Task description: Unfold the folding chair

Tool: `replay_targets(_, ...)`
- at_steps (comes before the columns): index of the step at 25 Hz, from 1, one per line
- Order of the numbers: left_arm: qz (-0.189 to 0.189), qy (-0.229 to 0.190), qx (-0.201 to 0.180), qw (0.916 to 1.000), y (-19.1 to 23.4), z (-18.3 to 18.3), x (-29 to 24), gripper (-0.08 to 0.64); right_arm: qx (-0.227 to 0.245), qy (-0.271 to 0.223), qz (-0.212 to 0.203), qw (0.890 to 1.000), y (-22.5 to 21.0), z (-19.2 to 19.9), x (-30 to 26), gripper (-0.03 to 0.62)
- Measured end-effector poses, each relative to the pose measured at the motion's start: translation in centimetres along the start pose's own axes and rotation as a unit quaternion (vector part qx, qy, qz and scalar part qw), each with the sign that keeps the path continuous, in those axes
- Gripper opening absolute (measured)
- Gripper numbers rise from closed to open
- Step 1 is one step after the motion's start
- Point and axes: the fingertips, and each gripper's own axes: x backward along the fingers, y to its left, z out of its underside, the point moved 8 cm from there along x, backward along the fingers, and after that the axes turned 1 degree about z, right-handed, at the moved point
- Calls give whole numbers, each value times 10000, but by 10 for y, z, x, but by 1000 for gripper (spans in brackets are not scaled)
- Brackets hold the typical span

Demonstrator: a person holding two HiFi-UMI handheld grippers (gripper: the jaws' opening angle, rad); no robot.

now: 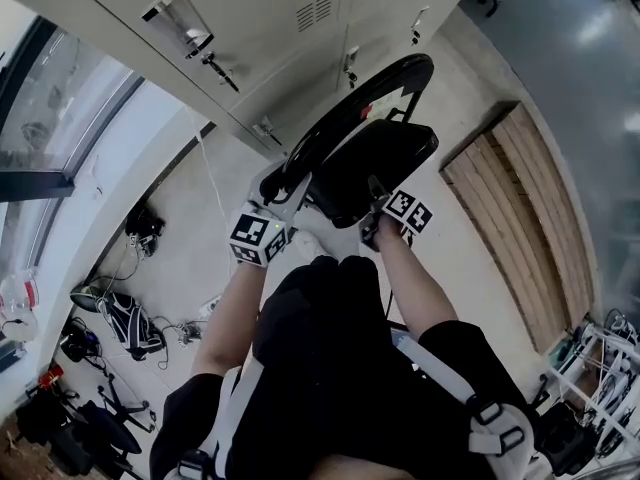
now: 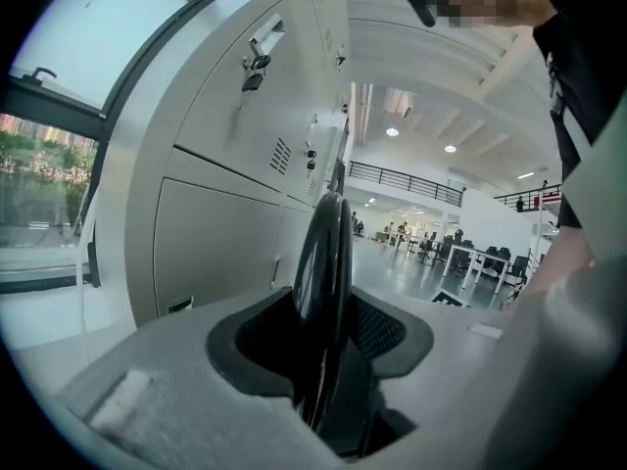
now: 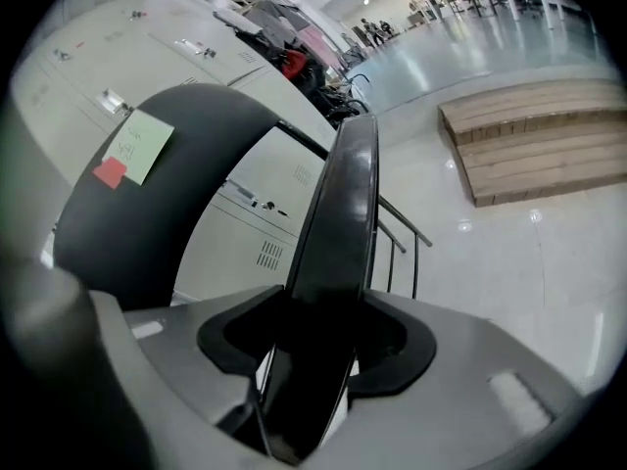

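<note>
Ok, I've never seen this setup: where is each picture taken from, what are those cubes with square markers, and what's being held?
No robot arm: a person holds a two-jaw gripper in each hand, and the marked cubes belong to those grippers. The head view comes from a camera on the person's head, looking steeply down. The two gripper views come from cameras riding on each gripper, looking along its jaws. The black folding chair sits by pale lockers, near a wooden platform. The left gripper is closed on a thin black edge of the chair; the right gripper grips another edge, beside the backrest carrying a green note.
</note>
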Motion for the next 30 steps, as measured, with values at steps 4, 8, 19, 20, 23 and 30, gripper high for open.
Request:
replay_targets(4,-42,79,-6,10000,1,4,-1,167,-222,158,2,9996,-32,5,10,216)
replay_targets(8,-193,-1,22,9998,-2,9,0,167,-261,154,-43,9995,-53,9,18,221)
replay_targets(19,-293,-131,76,9995,-8,29,-2,169,-520,184,99,9984,-136,27,40,245)
replay_targets(20,-321,-146,72,9994,-10,31,-2,169,-542,189,121,9983,-144,29,42,248)
replay_targets(23,-297,-143,102,9994,-17,39,-3,169,-641,217,225,9975,-170,35,49,253)
replay_targets(30,-272,-147,215,9993,-25,57,-3,170,-754,236,690,9945,-219,50,57,245)
